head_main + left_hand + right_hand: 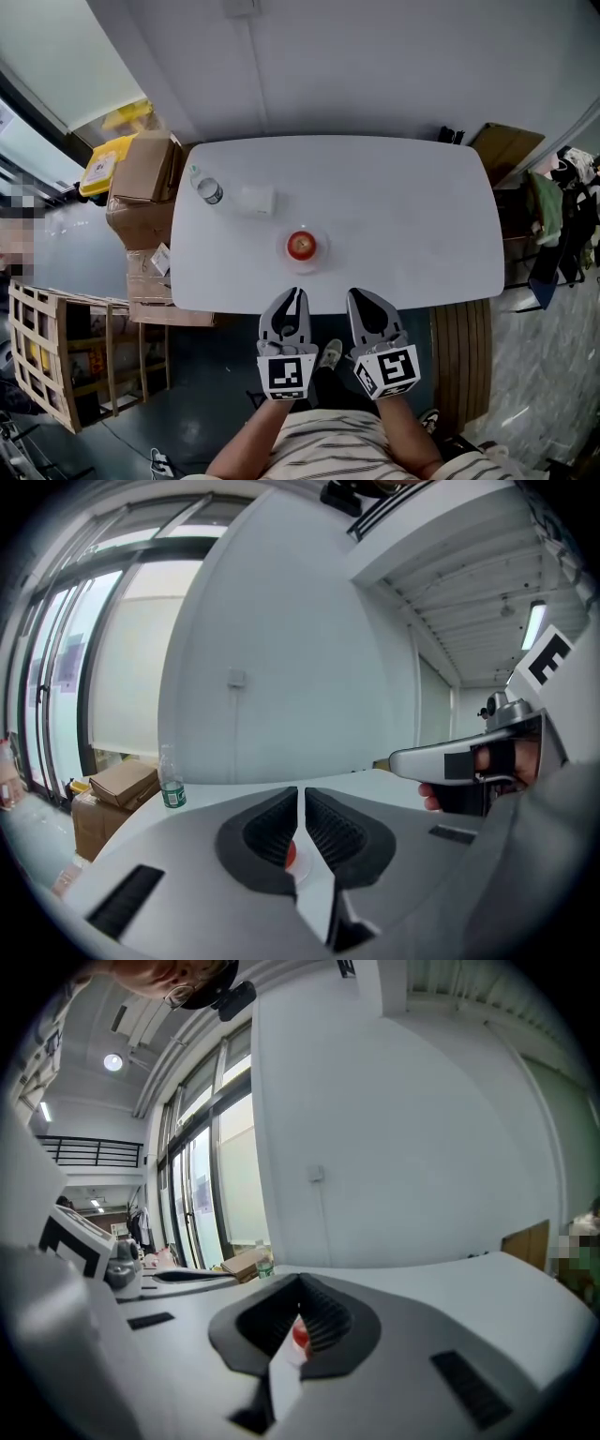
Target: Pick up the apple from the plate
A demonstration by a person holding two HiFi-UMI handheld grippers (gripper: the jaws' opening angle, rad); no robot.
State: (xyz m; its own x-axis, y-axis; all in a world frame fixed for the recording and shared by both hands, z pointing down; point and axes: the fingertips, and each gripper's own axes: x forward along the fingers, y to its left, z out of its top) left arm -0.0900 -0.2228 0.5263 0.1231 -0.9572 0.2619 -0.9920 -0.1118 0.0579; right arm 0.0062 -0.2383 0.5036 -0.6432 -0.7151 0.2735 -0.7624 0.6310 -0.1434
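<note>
Striped shirt (pixel 349 448) sits lowest in the head view, and just past it the left gripper (pixel 293 296) and right gripper (pixel 360 296) hang side by side short of the table (pixel 403 220), each with its jaws pressed together on nothing. Straight ahead of the left one and off to the left of the right one, the apple (pixel 301 246) rests on its small plate (pixel 287 257) near the table's front edge, so the left looks the nearer; being round, it offers no preferred axis. Farther back stand a bottle (pixel 208 190) and cardboard boxes (pixel 141 173).
</note>
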